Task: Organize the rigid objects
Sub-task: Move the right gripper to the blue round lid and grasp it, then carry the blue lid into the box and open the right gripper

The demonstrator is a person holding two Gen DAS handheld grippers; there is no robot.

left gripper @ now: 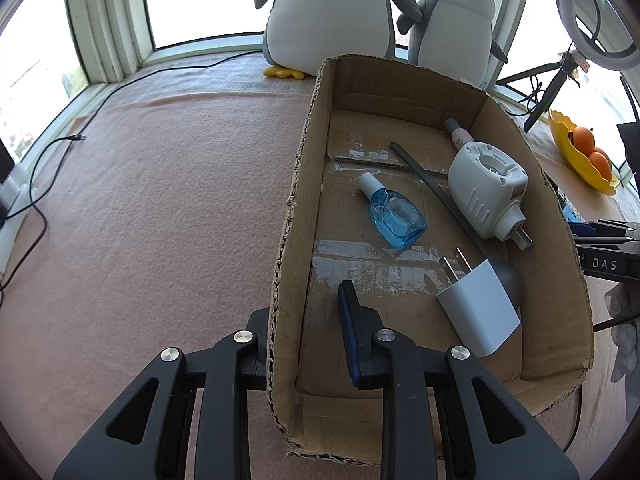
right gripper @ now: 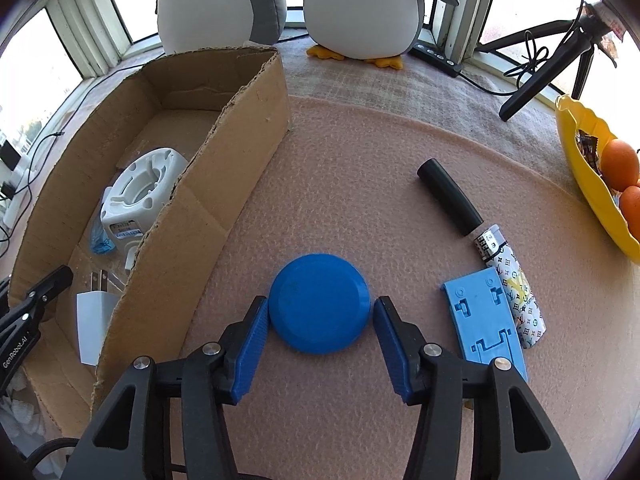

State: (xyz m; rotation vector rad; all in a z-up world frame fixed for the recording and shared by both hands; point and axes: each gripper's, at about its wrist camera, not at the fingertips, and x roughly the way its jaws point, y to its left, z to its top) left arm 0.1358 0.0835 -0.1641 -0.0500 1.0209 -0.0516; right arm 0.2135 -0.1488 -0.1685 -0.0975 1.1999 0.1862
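Note:
A round blue disc [right gripper: 319, 308] lies flat on the pink mat, and my right gripper [right gripper: 320, 305] is shut on it, a blue pad against its rim on either side. My left gripper [left gripper: 304, 304] is clamped on the left wall of the cardboard box [left gripper: 292, 208], with one finger inside and the other outside, partly hidden by the wall. Inside the box lie a blue bottle [left gripper: 396, 212], a white plug-in device [left gripper: 486, 188], a white charger [left gripper: 478, 312] and a grey rod [left gripper: 436, 188].
To the right of the disc lie a light-blue flat part [right gripper: 486, 320] and a folded patterned umbrella [right gripper: 516, 292] with a black handle. A yellow bowl [right gripper: 580, 184] of oranges sits at the right edge. Two plush penguins [right gripper: 360, 4] and a tripod [right gripper: 536, 80] stand at the back.

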